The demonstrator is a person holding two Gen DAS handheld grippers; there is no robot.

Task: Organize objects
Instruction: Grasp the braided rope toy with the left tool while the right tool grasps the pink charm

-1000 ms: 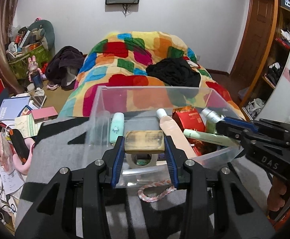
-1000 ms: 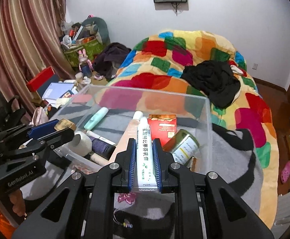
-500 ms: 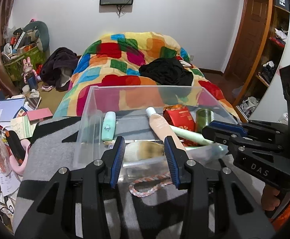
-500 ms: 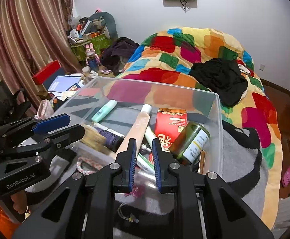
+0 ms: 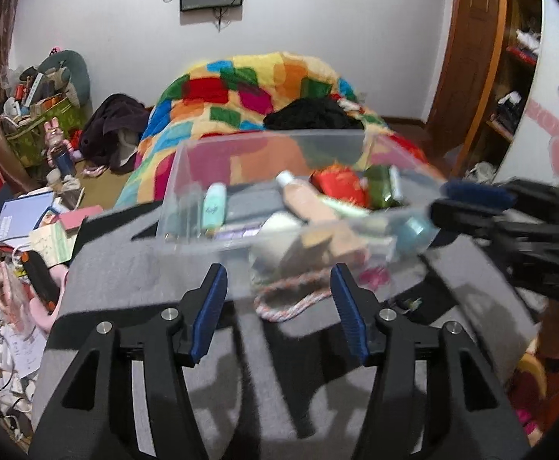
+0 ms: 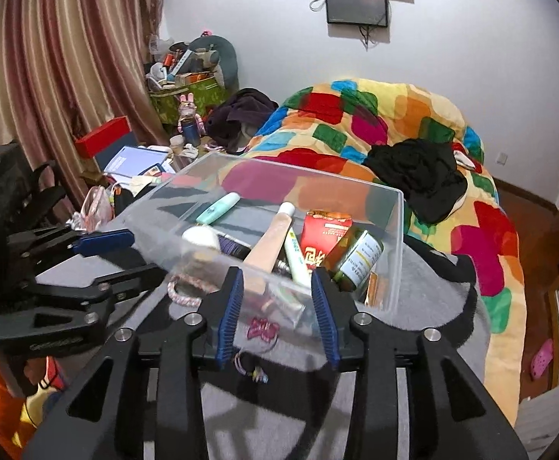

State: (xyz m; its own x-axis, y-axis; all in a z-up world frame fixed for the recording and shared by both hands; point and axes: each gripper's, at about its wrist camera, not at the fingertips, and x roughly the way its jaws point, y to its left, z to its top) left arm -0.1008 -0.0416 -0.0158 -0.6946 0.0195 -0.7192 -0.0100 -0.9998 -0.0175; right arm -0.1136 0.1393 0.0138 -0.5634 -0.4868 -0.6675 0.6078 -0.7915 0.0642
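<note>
Both grippers are angled downward over the grey blanket (image 6: 425,291), just short of the near wall of the clear bin (image 6: 394,230). The left gripper (image 5: 277,306) and right gripper (image 6: 277,303) are seen opening, with nothing grasped. 1 braided cord (image 5: 291,303) lies at the bin's near edge; bottles and tubes lie inside.

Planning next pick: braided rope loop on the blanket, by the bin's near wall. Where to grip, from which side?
Probably pinch the near arc of the braided rope loop from above with the left gripper, whose empty jaws are opening. It lies flat outside the clear bin, far part against the wall.
</note>
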